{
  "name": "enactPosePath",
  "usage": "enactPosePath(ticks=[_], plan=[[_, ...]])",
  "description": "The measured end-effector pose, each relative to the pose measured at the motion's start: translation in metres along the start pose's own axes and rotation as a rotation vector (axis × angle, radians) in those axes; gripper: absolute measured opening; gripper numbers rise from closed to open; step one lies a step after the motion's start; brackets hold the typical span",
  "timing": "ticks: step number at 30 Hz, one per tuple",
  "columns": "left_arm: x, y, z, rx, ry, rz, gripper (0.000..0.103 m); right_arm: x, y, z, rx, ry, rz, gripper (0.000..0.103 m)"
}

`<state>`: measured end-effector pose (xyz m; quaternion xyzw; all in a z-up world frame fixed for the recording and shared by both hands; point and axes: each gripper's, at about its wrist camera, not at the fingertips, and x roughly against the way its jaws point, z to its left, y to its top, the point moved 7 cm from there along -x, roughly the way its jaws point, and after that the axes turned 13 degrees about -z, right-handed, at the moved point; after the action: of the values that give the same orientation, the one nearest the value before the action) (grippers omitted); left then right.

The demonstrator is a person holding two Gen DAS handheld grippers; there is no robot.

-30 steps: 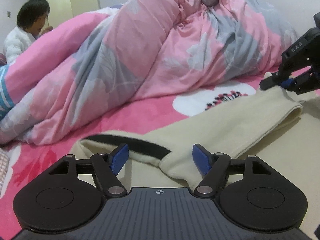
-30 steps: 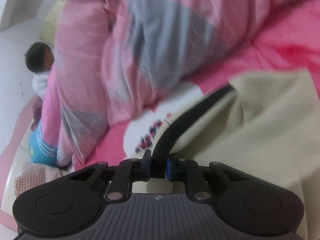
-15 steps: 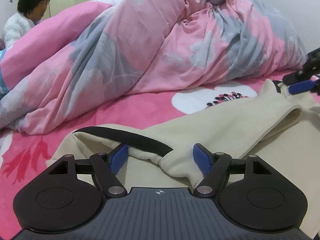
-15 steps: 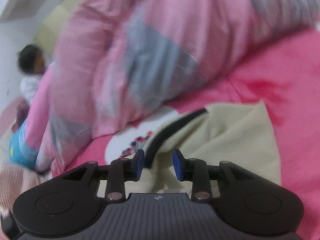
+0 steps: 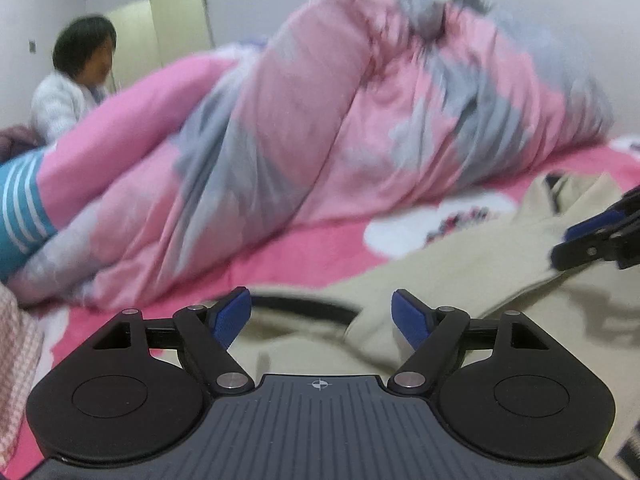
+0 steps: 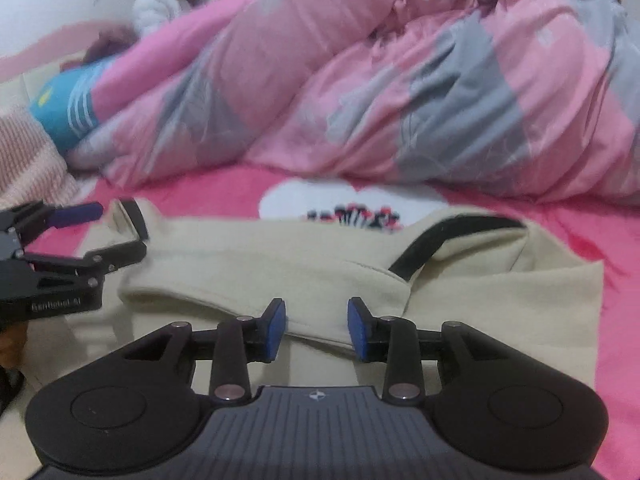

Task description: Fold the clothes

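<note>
A beige garment [image 6: 256,264] with black trim [image 6: 444,236] lies on the pink bed sheet [image 6: 624,280], its top edge folded over. It also shows in the left wrist view [image 5: 460,268]. My left gripper [image 5: 321,316] is open and empty, low over the garment's left end near a black trim band [image 5: 304,304]. It also shows at the left of the right wrist view [image 6: 108,236]. My right gripper [image 6: 316,330] is open and empty just above the fold's front edge. It shows at the right edge of the left wrist view [image 5: 588,236].
A bunched pink and grey duvet [image 6: 380,92] fills the bed behind the garment. A child in white [image 5: 76,84] sits at the far left by a blue striped cloth [image 5: 20,208]. A pink knitted cloth [image 6: 28,164] lies at the left. A cupboard [image 5: 176,32] stands behind.
My right gripper has let go of the black trim, opened wider and drawn back over the fold. My left gripper stays open and has shifted slightly.
</note>
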<state>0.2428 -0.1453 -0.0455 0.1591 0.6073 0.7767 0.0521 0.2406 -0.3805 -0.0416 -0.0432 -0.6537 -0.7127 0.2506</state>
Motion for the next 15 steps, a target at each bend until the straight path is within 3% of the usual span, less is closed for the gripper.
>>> enactPosePath(ticks=[4,6,8,15], plan=[[-0.01,0.003,-0.023,-0.058,-0.053,0.024,0.078,0.006,0.014,0.003,-0.057,0.02,-0.077,0.036],[-0.022,-0.012,-0.035,-0.126,-0.05,0.1,0.076,-0.001,0.01,0.004,-0.057,0.006,-0.071,0.036],[-0.025,-0.024,-0.039,-0.154,-0.044,0.111,0.077,-0.015,-0.01,0.005,-0.063,0.004,-0.012,0.036],[-0.024,-0.029,-0.032,-0.121,-0.036,0.115,0.079,-0.019,-0.02,0.012,0.009,-0.019,-0.022,0.037]])
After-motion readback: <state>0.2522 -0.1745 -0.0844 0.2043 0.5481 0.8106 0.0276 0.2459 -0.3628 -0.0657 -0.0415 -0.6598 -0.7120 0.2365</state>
